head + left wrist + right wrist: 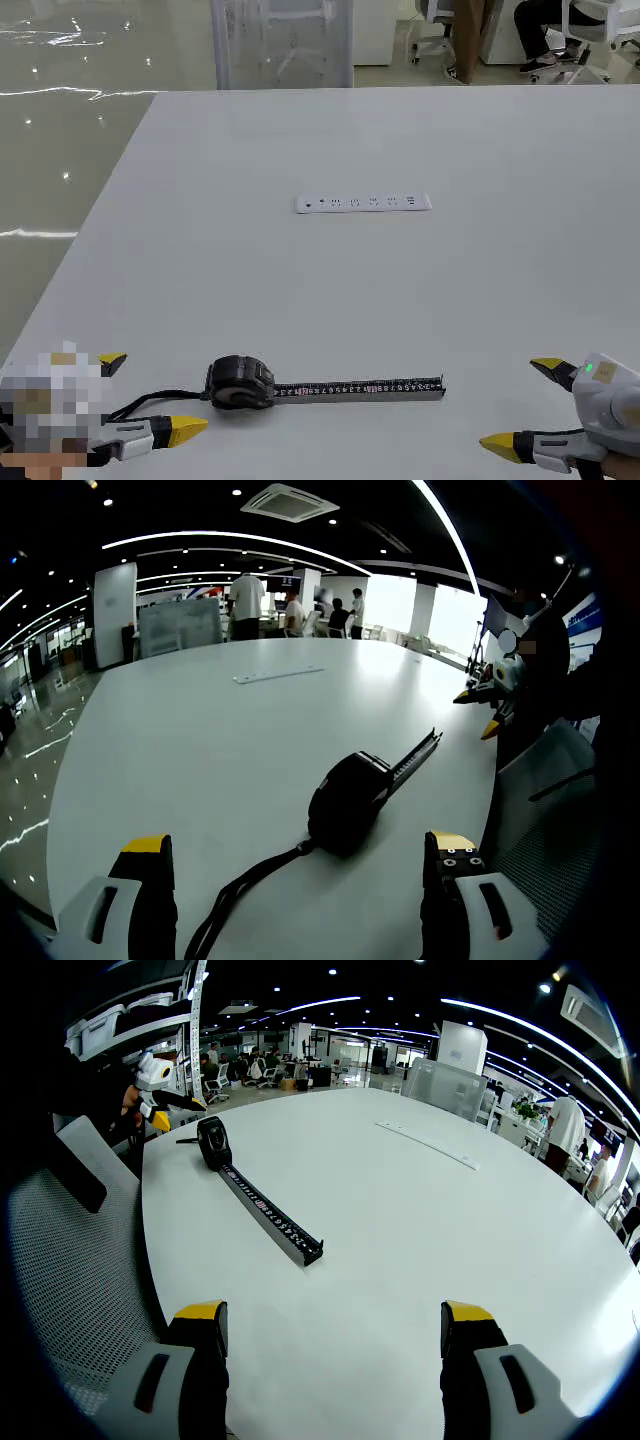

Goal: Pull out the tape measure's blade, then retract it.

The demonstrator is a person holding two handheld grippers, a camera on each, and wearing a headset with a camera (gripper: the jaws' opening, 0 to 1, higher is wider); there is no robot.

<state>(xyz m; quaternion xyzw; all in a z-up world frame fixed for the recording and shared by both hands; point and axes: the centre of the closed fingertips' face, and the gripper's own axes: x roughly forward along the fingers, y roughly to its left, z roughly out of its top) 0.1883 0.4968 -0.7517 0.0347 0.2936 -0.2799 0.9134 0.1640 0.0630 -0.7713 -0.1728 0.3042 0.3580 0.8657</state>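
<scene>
The tabletop (300, 290) is smooth, matt white. The tape case (240, 382) is black plastic with a dull sheen. Its blade (360, 388) is dark and matt, probably coated metal. The strap (150, 403) looks like woven cord. The power strip (363, 203) is white plastic. The floor (60, 120) at upper left is glossy and mirror-like.

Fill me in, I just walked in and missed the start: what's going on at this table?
A person holds a gripper in each hand over a white table. A black tape measure lies on it with its blade already pulled out flat. Neither gripper touches it. The left gripper is open just beside the case, and the right gripper is open a little past the blade's tip. A white power strip lies farther back.
</scene>
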